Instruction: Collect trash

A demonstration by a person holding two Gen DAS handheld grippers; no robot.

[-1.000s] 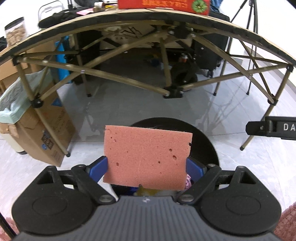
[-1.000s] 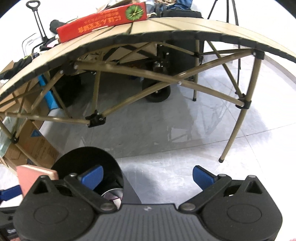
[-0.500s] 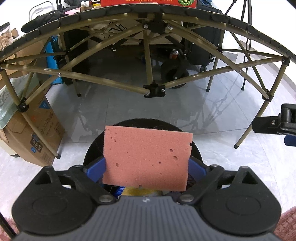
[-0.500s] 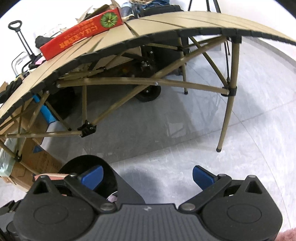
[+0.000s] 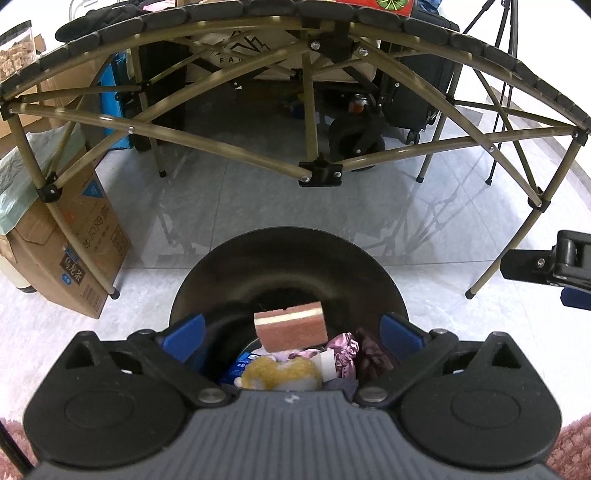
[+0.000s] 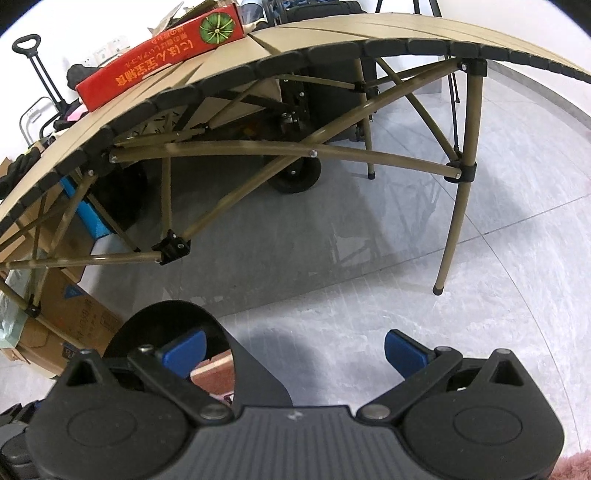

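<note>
A black round trash bin (image 5: 288, 258) stands on the floor below my left gripper (image 5: 291, 330), which is open and empty above it. A pink sponge (image 5: 291, 328) lies inside the bin on other trash: a yellow fuzzy item (image 5: 280, 374), a pink scrunchie (image 5: 345, 349) and a blue packet (image 5: 236, 369). In the right wrist view the bin (image 6: 166, 325) is at lower left with the sponge (image 6: 214, 376) showing inside. My right gripper (image 6: 295, 349) is open and empty, over the floor just right of the bin.
A folding camp table (image 5: 295, 22) with tan legs stands ahead; a red box (image 6: 162, 55) lies on top. Cardboard boxes (image 5: 74, 236) stand at left. A wheeled cart (image 5: 354, 136) and tripod legs are behind the table. Pink rug (image 5: 572, 443) at the edges.
My left gripper opened and the pink sponge dropped from it into the bin. The right gripper shifted a little, still open.
</note>
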